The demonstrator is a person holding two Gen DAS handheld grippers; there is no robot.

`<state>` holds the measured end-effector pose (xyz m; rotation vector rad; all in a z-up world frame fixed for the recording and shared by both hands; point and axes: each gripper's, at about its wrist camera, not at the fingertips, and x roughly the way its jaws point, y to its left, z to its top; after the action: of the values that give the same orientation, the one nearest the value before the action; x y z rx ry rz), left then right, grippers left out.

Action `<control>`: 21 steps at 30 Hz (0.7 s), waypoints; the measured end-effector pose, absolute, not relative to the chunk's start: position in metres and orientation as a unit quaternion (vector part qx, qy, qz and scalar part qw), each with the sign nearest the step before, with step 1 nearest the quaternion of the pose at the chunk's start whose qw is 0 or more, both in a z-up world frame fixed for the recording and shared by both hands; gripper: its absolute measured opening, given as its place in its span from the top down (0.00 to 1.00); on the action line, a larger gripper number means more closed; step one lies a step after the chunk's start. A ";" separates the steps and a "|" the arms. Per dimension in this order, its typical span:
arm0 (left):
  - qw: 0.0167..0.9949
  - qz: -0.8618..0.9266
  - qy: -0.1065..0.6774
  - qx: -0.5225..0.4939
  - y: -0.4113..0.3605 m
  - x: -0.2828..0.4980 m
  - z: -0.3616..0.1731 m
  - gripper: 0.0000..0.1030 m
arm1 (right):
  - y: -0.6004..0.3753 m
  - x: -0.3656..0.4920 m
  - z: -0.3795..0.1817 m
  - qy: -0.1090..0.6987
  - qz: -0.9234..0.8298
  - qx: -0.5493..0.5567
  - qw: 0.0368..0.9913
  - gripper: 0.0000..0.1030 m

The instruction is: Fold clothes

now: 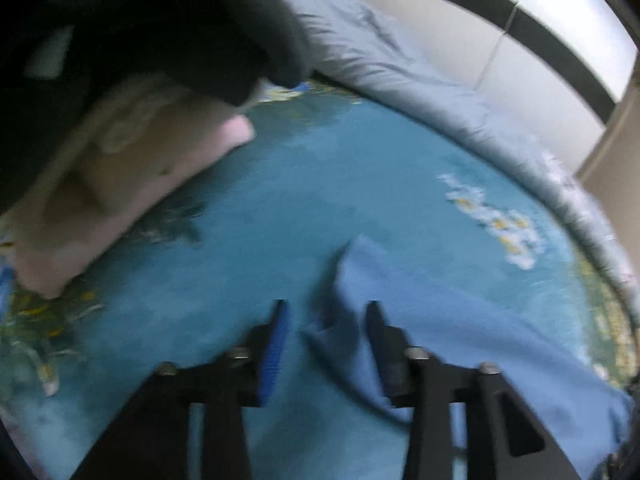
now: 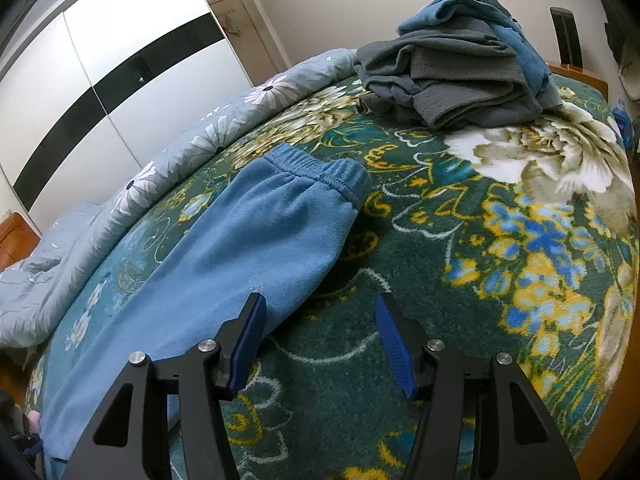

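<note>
Light blue fleece trousers lie flat on the floral blanket, elastic waistband at the far end. My right gripper hovers open at their right edge; its left finger overlaps the cloth and only blanket shows between the pads. In the blurred left wrist view, my left gripper stands open around a raised fold at the trousers' other end. The pads do not press on the cloth.
A stack of folded clothes, pink and beige under black, sits at the left. A loose heap of grey and blue garments lies at the bed's far end. A grey daisy quilt lines the wardrobe side.
</note>
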<state>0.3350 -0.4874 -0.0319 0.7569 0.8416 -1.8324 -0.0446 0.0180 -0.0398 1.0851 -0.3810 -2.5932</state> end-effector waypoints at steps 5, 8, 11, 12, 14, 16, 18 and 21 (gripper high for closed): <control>0.438 -0.750 0.384 0.315 -0.498 0.330 -0.048 0.49 | 0.017 -0.044 -0.039 -0.131 -0.904 0.377 0.155 0.43; 0.424 -0.756 0.396 0.305 -0.499 0.330 -0.050 0.60 | 0.016 -0.041 -0.035 -0.130 -0.907 0.367 0.161 0.43; 0.410 -0.761 0.407 0.294 -0.500 0.330 -0.052 0.90 | 0.008 -0.032 -0.023 -0.122 -0.915 0.336 0.186 0.43; 0.405 -0.762 0.414 0.291 -0.500 0.330 -0.052 0.91 | 0.001 -0.029 -0.018 -0.116 -0.916 0.327 0.201 0.43; 0.400 -0.762 0.429 0.273 -0.501 0.333 -0.050 0.92 | -0.019 -0.024 -0.010 -0.103 -0.911 0.318 0.242 0.43; 0.392 -0.767 0.441 0.251 -0.498 0.338 -0.042 0.92 | -0.045 -0.020 -0.006 -0.086 -0.899 0.319 0.289 0.43; 0.373 -0.783 0.444 0.226 -0.489 0.339 -0.029 0.92 | -0.067 -0.014 -0.005 -0.061 -0.889 0.316 0.325 0.43; 0.328 -0.832 0.397 0.206 -0.457 0.317 0.009 0.92 | -0.085 -0.006 -0.012 -0.032 -0.879 0.313 0.358 0.43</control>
<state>0.3170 -0.4571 0.0093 0.5384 1.0396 -2.1778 -0.0055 -0.0853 -0.0116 0.8071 -0.0815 -2.2682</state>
